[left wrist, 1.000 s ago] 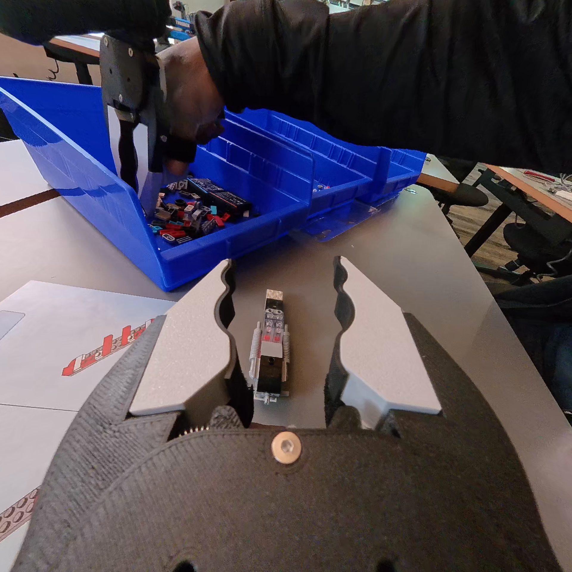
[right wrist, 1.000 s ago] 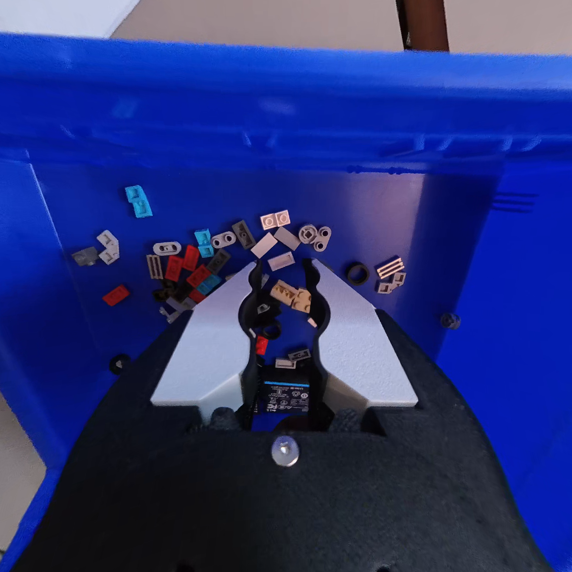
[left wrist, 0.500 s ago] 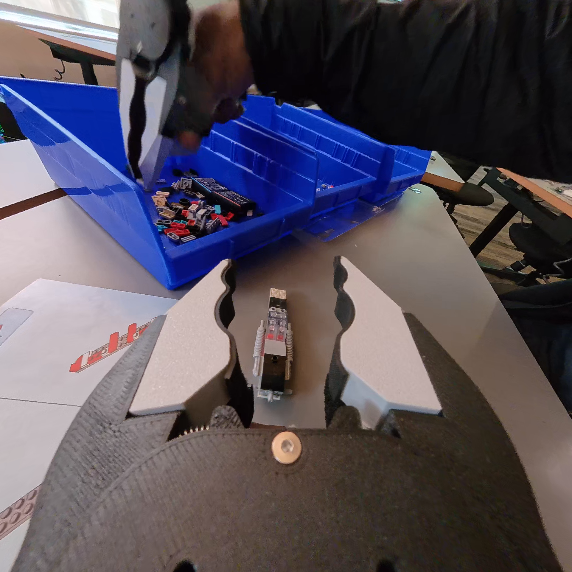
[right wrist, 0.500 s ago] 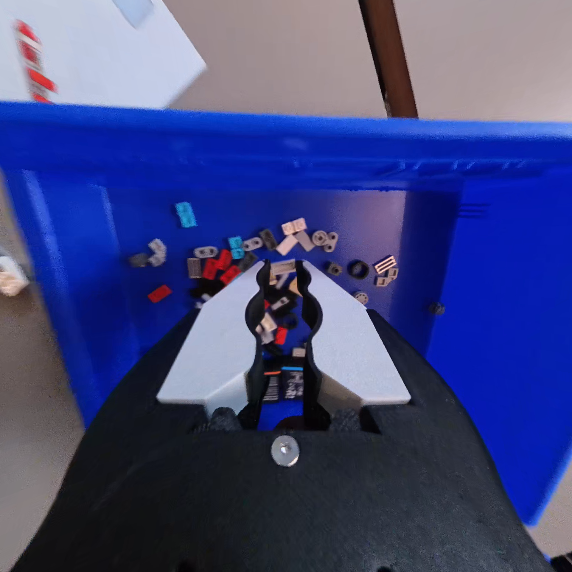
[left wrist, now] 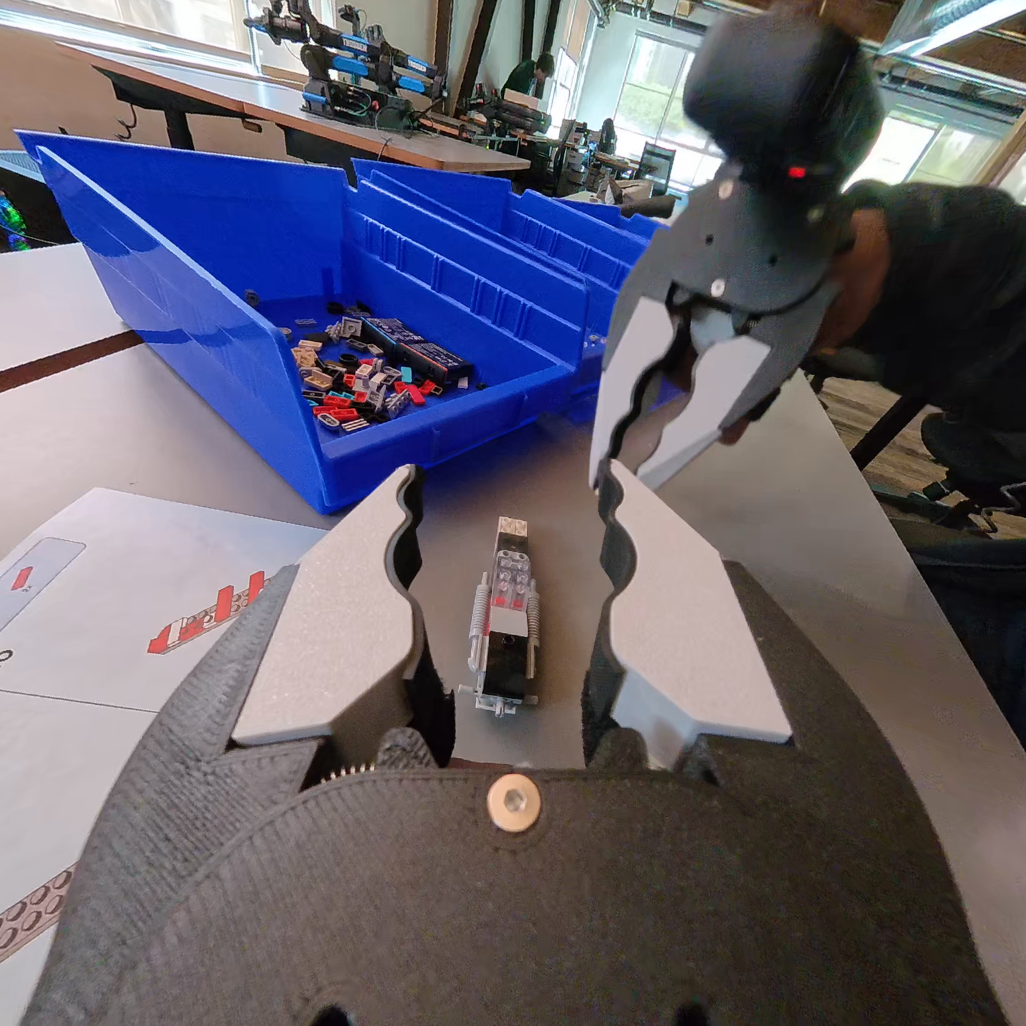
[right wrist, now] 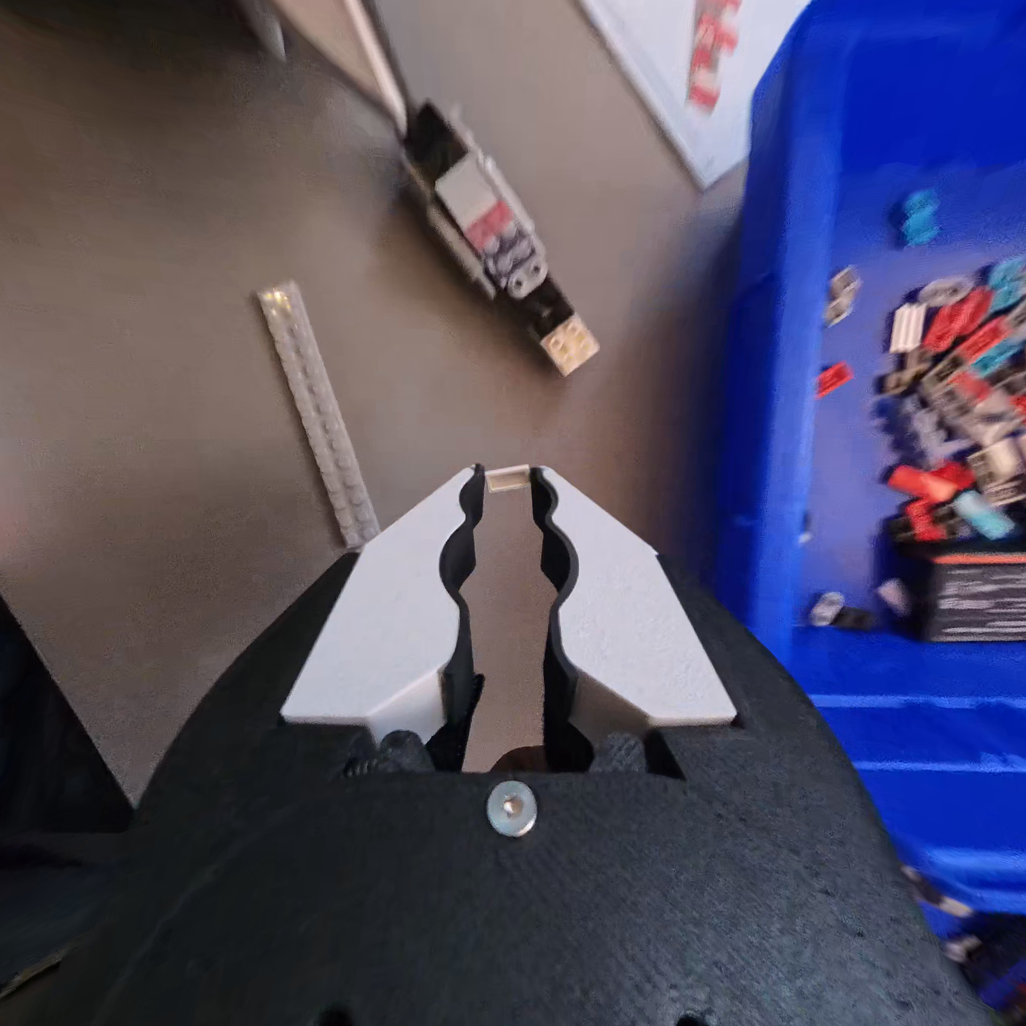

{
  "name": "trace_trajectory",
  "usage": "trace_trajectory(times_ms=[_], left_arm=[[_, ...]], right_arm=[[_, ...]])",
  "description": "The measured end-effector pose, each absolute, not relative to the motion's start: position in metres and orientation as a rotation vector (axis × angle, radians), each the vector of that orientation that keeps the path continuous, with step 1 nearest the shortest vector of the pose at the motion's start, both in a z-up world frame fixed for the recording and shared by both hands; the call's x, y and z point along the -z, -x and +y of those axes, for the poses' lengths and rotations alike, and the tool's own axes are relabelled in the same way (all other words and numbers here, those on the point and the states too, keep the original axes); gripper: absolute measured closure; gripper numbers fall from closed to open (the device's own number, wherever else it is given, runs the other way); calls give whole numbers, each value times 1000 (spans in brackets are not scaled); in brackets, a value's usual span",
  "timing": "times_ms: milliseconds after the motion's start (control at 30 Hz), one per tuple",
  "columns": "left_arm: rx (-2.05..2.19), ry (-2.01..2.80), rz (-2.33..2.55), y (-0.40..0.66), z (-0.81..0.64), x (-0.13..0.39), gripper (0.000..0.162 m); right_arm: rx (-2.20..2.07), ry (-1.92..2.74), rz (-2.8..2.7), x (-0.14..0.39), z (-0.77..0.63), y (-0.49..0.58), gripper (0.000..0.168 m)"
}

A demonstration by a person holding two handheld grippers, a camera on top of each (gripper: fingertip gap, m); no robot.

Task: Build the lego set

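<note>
A small black, grey and red lego build lies on the grey table between the open fingers of my left gripper, which touches nothing. My right gripper is shut on a small light grey lego piece at its fingertips and hovers over the table beyond the build. In the left wrist view the right gripper hangs just above my left gripper's right fingertip. A blue bin holds several loose lego pieces.
A long light grey lego plate lies on the table left of the right gripper. An instruction sheet lies at the left. More blue bins stand behind. The table edge and chairs are at the right. The left gripper's tips are roughly 11 centimetres from the right gripper's. About 8 centimetres separates my right fingertips from the long light grey lego plate.
My right gripper has closed on a small grey piece, lifted out of the blue bin and swung right over the table toward the build. The left gripper has stayed put.
</note>
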State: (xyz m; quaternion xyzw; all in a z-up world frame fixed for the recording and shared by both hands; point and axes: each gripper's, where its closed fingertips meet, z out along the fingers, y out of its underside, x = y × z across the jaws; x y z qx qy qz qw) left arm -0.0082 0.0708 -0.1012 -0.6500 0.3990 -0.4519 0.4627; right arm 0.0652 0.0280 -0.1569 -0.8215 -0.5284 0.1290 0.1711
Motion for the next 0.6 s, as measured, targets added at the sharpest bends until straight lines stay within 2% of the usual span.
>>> trace_trajectory(times_ms=[200, 300, 467, 600], left_arm=[[1109, 1596, 978, 9, 71, 101, 97], [1110, 1598, 980, 8, 71, 101, 97], [1113, 1600, 980, 8, 71, 101, 97], [1112, 1604, 983, 8, 71, 102, 97]], right_arm=[[-333, 2388, -1507, 188, 14, -71, 150], [-320, 2398, -1535, 184, 16, -73, 137], [-422, 2263, -1513, 123, 44, -56, 137], [-279, 2183, -1436, 87, 117, -59, 141]])
